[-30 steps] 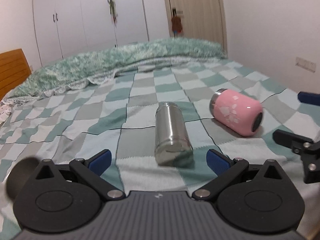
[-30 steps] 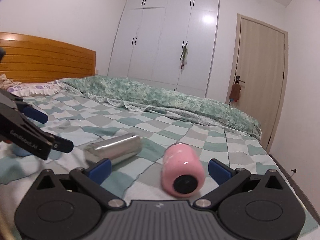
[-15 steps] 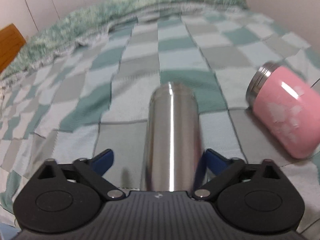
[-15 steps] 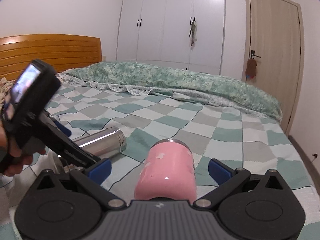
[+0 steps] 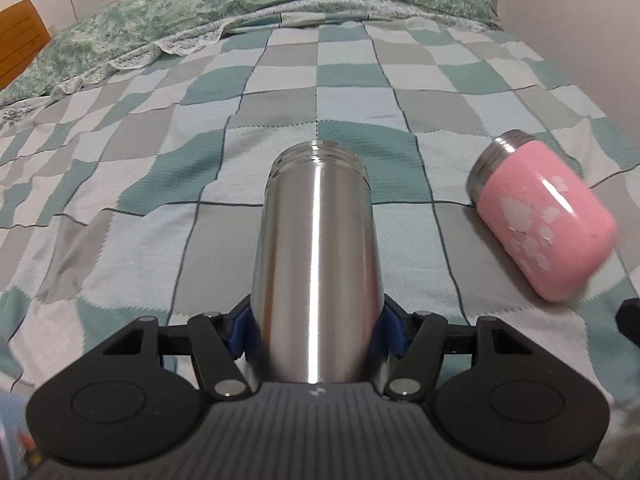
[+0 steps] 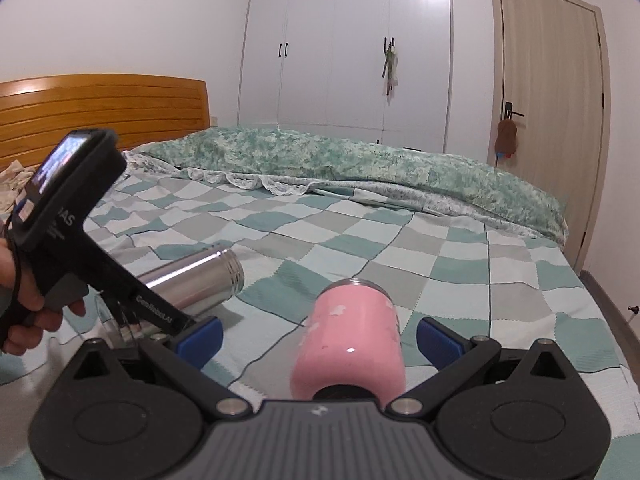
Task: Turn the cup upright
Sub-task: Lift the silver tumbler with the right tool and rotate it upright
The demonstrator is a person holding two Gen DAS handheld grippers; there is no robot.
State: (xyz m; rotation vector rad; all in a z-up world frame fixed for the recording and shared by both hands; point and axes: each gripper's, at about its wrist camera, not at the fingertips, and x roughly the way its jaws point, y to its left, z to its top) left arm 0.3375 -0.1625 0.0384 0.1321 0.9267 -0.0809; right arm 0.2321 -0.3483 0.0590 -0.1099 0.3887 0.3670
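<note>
A steel cup (image 5: 316, 264) lies on its side on the checked bedspread (image 5: 168, 200), mouth pointing away. My left gripper (image 5: 316, 334) is shut on its base end, blue pads against both sides. The steel cup also shows in the right wrist view (image 6: 192, 280). A pink cup (image 6: 350, 344) lies on its side, steel rim away, between the open fingers of my right gripper (image 6: 318, 340). The blue pads stand apart from its sides. The pink cup also shows at the right of the left wrist view (image 5: 544, 220).
A green quilt (image 6: 360, 164) is bunched along the far side of the bed. A wooden headboard (image 6: 100, 108) stands at the left. White wardrobes (image 6: 344, 40) and a door (image 6: 548, 112) are behind. The bed's right edge drops off near the wall.
My left gripper has closed onto the steel cup's base. My right gripper has moved forward so the pink cup sits deeper between its open fingers.
</note>
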